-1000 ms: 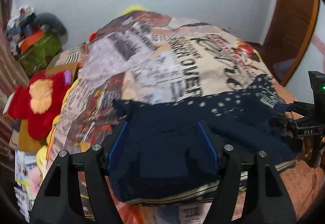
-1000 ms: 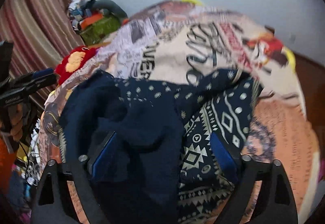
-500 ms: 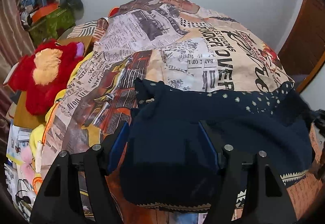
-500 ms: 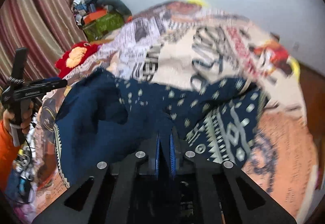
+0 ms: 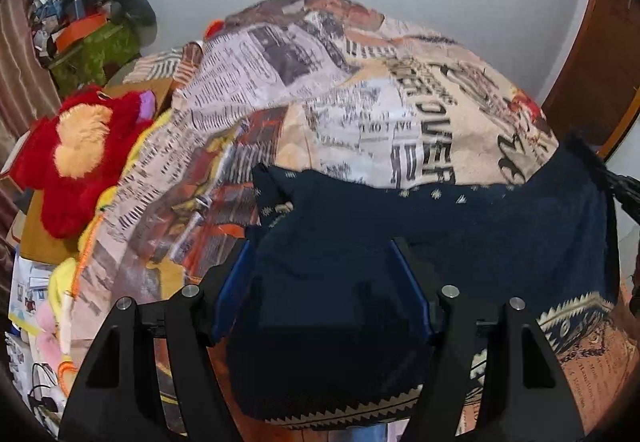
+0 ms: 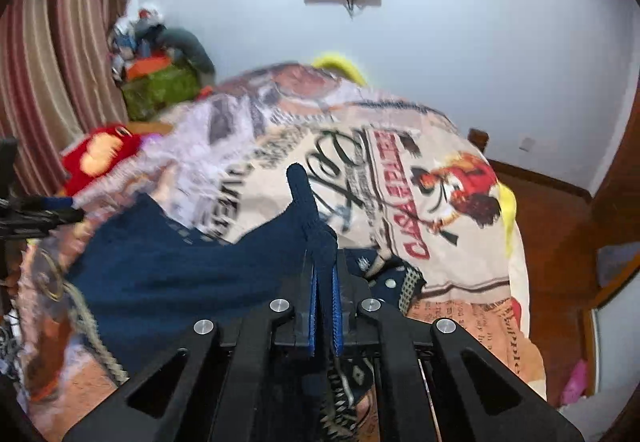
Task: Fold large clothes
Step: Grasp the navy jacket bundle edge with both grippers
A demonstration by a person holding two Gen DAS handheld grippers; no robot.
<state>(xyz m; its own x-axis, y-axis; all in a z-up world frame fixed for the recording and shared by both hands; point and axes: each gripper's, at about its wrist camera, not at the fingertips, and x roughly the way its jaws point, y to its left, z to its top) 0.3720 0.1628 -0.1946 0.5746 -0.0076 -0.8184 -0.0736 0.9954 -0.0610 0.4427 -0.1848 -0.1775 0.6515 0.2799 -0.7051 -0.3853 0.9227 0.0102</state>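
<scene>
The navy sweater (image 5: 460, 234) lay across the bed (image 5: 360, 101). My right gripper (image 6: 324, 282) had its jaws clamped on a bunched edge, raised for the fold; my left gripper (image 5: 324, 282) stood wide over the cloth, gripping nothing, ready to take the opposite edge.

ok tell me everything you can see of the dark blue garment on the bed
The dark blue garment looks like soft knit, mostly plain navy with small pale dots and a cream zigzag band along one edge. It lies rumpled on the newspaper-print bedspread. The right gripper is shut on a bunched fold, which sticks up between its pads. The left gripper hangs open, its fingers either side of the near part; contact there cannot be told.
</scene>
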